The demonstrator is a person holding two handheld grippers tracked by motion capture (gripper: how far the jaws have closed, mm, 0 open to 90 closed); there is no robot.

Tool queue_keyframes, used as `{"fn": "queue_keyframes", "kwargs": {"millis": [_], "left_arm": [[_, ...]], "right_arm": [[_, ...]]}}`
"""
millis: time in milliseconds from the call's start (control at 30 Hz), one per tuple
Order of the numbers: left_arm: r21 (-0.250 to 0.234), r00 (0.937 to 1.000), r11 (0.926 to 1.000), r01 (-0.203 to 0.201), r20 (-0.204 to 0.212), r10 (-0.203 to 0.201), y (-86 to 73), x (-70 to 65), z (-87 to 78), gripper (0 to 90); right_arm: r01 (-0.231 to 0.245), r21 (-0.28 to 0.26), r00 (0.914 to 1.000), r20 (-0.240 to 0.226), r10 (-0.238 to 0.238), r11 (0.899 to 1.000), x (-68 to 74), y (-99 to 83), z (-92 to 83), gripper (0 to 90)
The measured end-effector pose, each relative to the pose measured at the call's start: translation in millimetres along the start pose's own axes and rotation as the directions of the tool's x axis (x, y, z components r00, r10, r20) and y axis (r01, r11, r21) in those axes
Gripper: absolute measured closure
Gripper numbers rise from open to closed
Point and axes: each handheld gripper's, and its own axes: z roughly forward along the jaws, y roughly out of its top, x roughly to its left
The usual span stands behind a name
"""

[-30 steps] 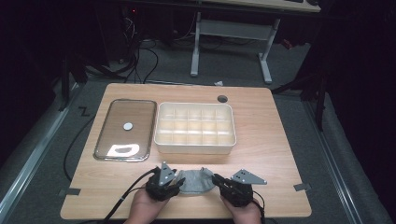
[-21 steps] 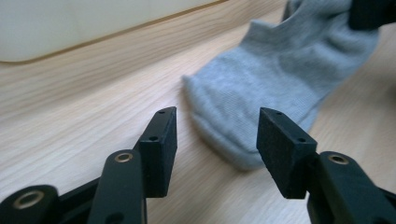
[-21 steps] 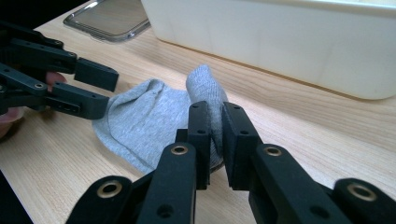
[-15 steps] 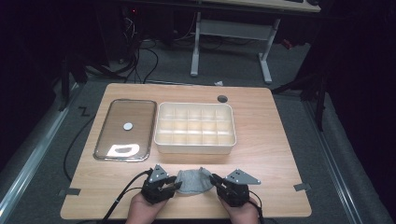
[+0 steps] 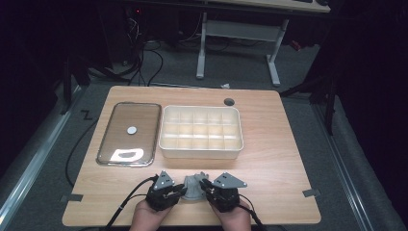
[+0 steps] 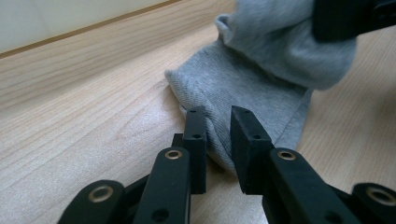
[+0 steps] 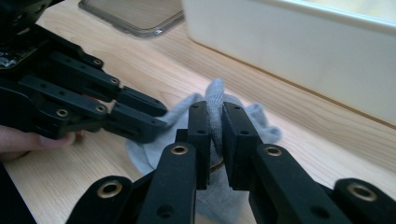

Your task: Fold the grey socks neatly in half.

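Crumpled grey knitted sock (image 5: 194,187) lying at the wooden table's (image 5: 279,159) six o'clock edge; right gripper (image 7: 215,125) pinching a raised fold; left gripper (image 6: 214,122), jaws just closing, straddling the sock's cuff, contact unclear; high view adding divided cream plastic tray (image 5: 201,150) at twelve o'clock

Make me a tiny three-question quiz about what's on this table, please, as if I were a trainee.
1. What do both tongs pinch?
2. True or false: the clear glass lid with a white knob covers the cream plastic divided box.
3. Which lies nearest the person's hands: A lid, B box, C sock?

Key:
1. The soft grey knitted sock, pinched by the left tongs and the right tongs.
2. False; it lies beside the box.
3. C
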Motion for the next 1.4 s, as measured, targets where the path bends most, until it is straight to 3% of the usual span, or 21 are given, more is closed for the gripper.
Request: {"fn": "queue_keyframes", "kwargs": {"millis": [100,300,367,467,567,700,833,967,1000,1033,1067,1167,1400], "left_arm": [[0.001,1.0,1.0,-0.003,0.0,0.003,0.0,-0.3,0.5,77.4],[0.007,0.9999,0.9999,-0.011,-0.009,0.011,0.0,-0.6,0.9,77.4],[0.007,0.9999,0.9999,-0.011,-0.01,0.011,-0.1,-0.8,1.1,77.2],[0.012,0.9997,0.9998,-0.017,-0.016,0.018,-0.1,-1.4,1.7,76.9],[0.011,0.9997,0.9998,-0.017,-0.017,0.017,-0.1,-1.7,1.9,76.7],[0.011,0.9996,0.9998,-0.018,-0.02,0.018,-0.1,-2.0,2.0,76.7],[0.012,0.9996,0.9998,-0.018,-0.021,0.018,-0.1,-2.0,1.9,76.7],[0.013,0.9996,0.9997,-0.021,-0.02,0.021,-0.1,-2.1,1.9,77.6],[0.013,0.9996,0.9997,-0.019,-0.02,0.019,-0.1,-2.2,2.0,77.8],[0.013,0.9996,0.9997,-0.019,-0.02,0.019,-0.1,-2.2,2.0,78.0],[0.014,0.9996,0.9997,-0.02,-0.02,0.021,-0.1,-2.4,2.0,78.4],[0.018,0.9993,0.9996,-0.022,-0.03,0.023,-0.1,-2.5,1.1,79.6],[0.02,0.9989,0.9995,-0.024,-0.04,0.025,-1.2,-4.8,0.4,80.5]], "right_arm": [[0.024,0.023,0.9993,-0.03,-0.024,0.999,9.0,1.8,13.9,83.4],[0.03,0.062,0.9974,-0.066,-0.026,0.998,12.8,-4.9,29.8,81.6],[0.025,0.056,0.9971,-0.073,-0.021,0.998,12.2,-4.6,28.1,76.9],[0.008,0.005,0.997,-0.077,-0.007,1.0,10.6,0.3,14.5,68.8],[-0.003,-0.03,0.9982,-0.061,0.001,1.0,7.3,1.8,3.1,67.8],[-0.005,-0.013,0.9987,-0.051,0.004,1.0,6.2,-2.6,2.3,67.6],[-0.013,0.041,0.9968,-0.078,0.016,0.999,10.3,-12.0,12.6,64.0],[0.009,0.065,0.9987,-0.051,-0.006,0.998,15.0,-16.7,20.9,67.8],[0.022,0.076,0.9993,-0.031,-0.02,0.997,16.7,-17.4,23.6,77.4],[0.022,0.076,0.9993,-0.031,-0.02,0.997,16.7,-17.4,23.6,77.4],[0.039,0.086,0.999,-0.026,-0.037,0.996,18.0,-18.7,27.2,88.1],[0.068,0.079,0.9975,-0.022,-0.067,0.995,21.5,-19.8,33.0,89.4],[0.114,0.035,0.9902,-0.085,-0.111,0.993,25.8,-15.9,31.2,89.4]]}}
